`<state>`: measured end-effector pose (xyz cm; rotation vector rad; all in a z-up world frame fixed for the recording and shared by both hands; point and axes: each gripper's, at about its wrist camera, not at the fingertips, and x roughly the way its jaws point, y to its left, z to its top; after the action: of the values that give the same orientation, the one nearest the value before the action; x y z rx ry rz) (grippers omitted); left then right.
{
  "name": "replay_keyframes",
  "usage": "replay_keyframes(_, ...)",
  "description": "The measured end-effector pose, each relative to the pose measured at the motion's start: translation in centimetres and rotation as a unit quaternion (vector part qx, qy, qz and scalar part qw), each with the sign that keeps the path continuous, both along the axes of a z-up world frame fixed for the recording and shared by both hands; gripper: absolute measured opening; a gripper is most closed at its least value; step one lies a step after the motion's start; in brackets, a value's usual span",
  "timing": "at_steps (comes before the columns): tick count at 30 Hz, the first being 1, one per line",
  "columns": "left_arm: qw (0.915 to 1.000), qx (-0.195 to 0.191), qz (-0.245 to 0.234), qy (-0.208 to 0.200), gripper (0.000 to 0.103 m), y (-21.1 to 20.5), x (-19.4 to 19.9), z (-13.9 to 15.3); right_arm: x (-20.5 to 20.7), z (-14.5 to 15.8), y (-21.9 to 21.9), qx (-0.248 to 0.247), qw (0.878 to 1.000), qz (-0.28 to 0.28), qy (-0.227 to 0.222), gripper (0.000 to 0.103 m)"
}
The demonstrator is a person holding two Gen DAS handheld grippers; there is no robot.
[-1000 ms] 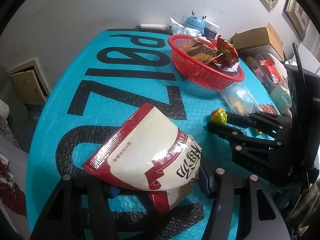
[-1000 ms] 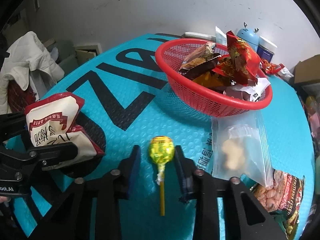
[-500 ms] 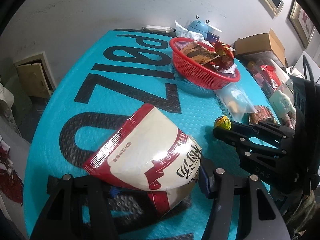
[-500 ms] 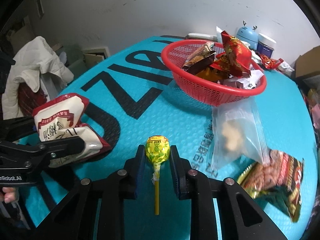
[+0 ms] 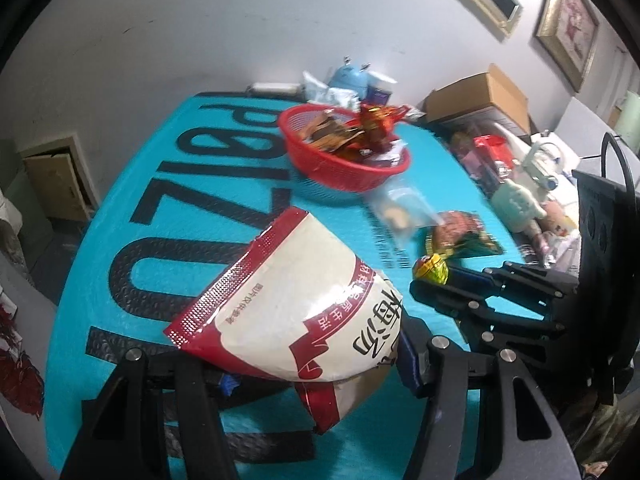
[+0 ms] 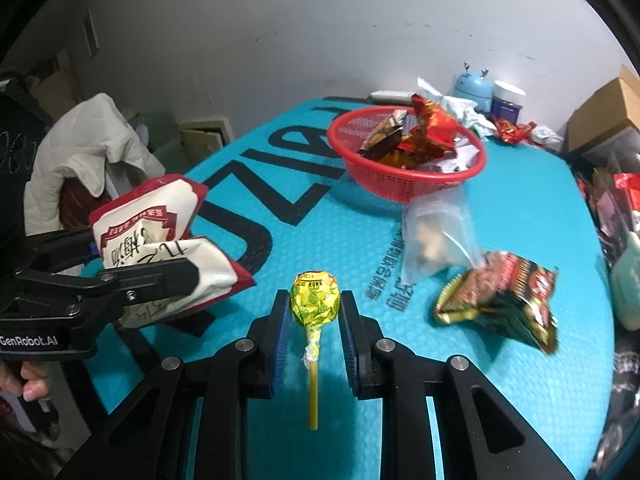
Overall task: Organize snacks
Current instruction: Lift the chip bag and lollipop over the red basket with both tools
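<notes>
Left wrist view. The left gripper (image 5: pixel 312 364) is clamped on a white and red snack bag (image 5: pixel 296 312), which is held above the teal table cover (image 5: pixel 168 208) and fills the space between its fingers. Ahead of it and slightly to its right stands a red basket (image 5: pixel 344 168) piled with brown and red wrappers (image 5: pixel 352 132); the wrappers rise above the rim. Nearer than the basket, a clear bag (image 5: pixel 400 208) and a dark peanut packet (image 5: pixel 460 236) lie flat on the cover. At the right, the right gripper (image 5: pixel 430 276) enters sideways.

Right wrist view. At the far left, the left gripper (image 6: pixel 160 256) holds the crumpled snack bag (image 6: pixel 160 224); fingers of a hand (image 6: pixel 32 384) show on its handle. At centre, the right gripper (image 6: pixel 314 304) is closed on a yellow lollipop (image 6: pixel 315 298), its blue pads pressing the wrapped head, the stick pointing back toward the camera. Ahead and to the right sit the basket (image 6: pixel 404 184) with its wrappers (image 6: pixel 424 136), then the clear bag (image 6: pixel 436 236) and the peanut packet (image 6: pixel 500 296).
</notes>
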<state>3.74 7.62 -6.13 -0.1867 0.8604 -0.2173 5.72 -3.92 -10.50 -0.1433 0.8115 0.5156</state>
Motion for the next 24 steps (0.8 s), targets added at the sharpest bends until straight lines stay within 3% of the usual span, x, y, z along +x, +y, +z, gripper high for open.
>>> replay_keyframes(11,0.9989,-0.008,-0.025,-0.038,0.059,-2.9,-0.5,3.2,-3.2,3.7,-2.4,0.019,0.999,-0.010,-0.033,0.024)
replay_keyframes(24,0.9953,0.004,-0.035,-0.090,0.059,-3.8,2.5,7.6,-0.5,8.0,-4.1,0.026,0.997,-0.011,-0.066,0.024)
